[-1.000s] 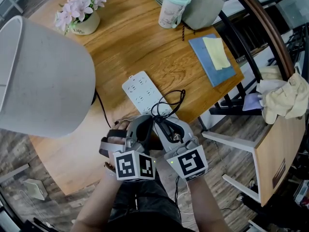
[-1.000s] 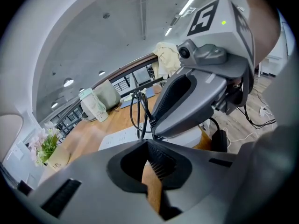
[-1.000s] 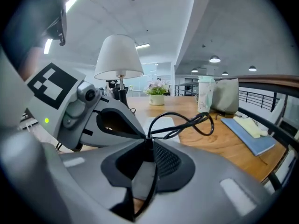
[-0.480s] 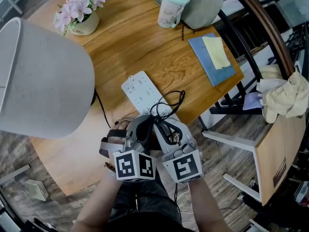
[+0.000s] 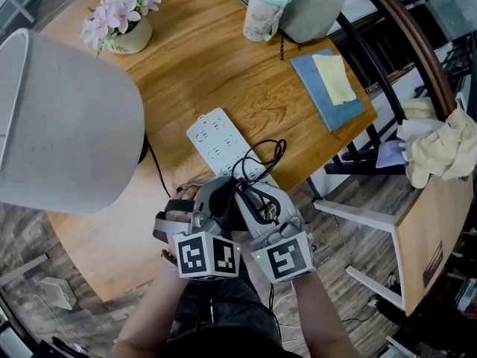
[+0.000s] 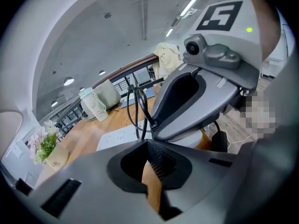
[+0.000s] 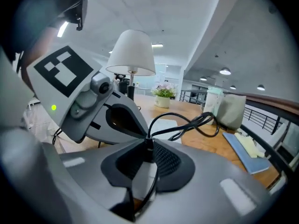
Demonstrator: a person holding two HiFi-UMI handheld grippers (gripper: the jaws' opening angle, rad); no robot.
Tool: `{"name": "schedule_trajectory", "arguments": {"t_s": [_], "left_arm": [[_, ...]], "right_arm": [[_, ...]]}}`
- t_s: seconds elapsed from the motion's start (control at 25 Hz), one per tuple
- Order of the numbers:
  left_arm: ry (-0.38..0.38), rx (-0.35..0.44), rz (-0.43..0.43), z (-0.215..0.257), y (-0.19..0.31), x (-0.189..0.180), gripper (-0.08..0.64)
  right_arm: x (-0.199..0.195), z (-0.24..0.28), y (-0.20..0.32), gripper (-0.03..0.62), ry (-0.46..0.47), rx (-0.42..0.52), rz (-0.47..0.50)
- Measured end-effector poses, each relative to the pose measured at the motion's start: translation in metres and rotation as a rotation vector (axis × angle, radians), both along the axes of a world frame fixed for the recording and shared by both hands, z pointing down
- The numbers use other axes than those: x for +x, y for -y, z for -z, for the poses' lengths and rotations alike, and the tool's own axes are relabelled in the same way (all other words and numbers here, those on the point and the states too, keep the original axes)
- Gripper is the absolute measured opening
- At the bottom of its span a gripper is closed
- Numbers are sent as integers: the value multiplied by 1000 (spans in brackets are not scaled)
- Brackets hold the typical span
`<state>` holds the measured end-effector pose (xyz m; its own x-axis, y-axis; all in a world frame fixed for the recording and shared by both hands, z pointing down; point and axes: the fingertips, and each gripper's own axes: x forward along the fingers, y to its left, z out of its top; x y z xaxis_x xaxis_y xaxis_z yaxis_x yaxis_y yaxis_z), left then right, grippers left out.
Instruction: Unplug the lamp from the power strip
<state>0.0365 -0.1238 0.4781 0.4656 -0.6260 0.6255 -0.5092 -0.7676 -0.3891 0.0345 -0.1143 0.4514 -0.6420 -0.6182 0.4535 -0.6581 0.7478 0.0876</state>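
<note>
Wooden table (image 5: pixel 223 66) fills most of the head view, with its far edge cut off at 12 o'clock. At 9 o'clock is the lamp (image 5: pixel 67 118). Only its shade shows, clipped by the frame edge, and the base is hidden under it.

White power strip (image 5: pixel 212 140) lies flat at centre, running 11 to 5 o'clock. Its near end is covered by the two tools, so can't tell if the plug sits in a socket or is out. Black cord (image 5: pixel 262 155) loops up at 3 o'clock of the strip. A thin stretch of it also runs out from under the shade toward 6 o'clock.

Both forearms enter from 6 o'clock. The hands are mostly hidden behind the marker cubes. The tools sit side by side, very close together, aimed at 12 o'clock and tipped down at the strip's near end.

Right gripper (image 7: pixel 148 146): jaws a little apart, pinched on the cord's thick black end. The cord leaves toward 1 o'clock, and another stretch hangs down between the jaws.

Left gripper (image 6: pixel 148 143): jaws drawn together at the tips, only a thin sliver of table showing between them, nothing held.
</note>
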Motion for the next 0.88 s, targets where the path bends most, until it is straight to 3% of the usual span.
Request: {"name": "schedule_trajectory", "arguments": {"t_s": [0.16, 0.36, 0.6, 0.68, 0.88], "left_arm": [[-14, 0, 9, 0, 1, 1, -6], [-25, 3, 5, 1, 1, 1, -6], [-36, -1, 7, 0, 0, 0, -9], [-47, -4, 9, 0, 0, -1, -9], [-56, -4, 15, 1, 1, 1, -9]], "right_arm": [[8, 0, 6, 66, 145, -94, -60], [14, -2, 7, 66, 195, -134, -89], [0, 1, 1, 66, 25, -30, -15], [-1, 1, 0, 66, 6, -14, 0], [10, 0, 6, 66, 188, -116, -66]]}}
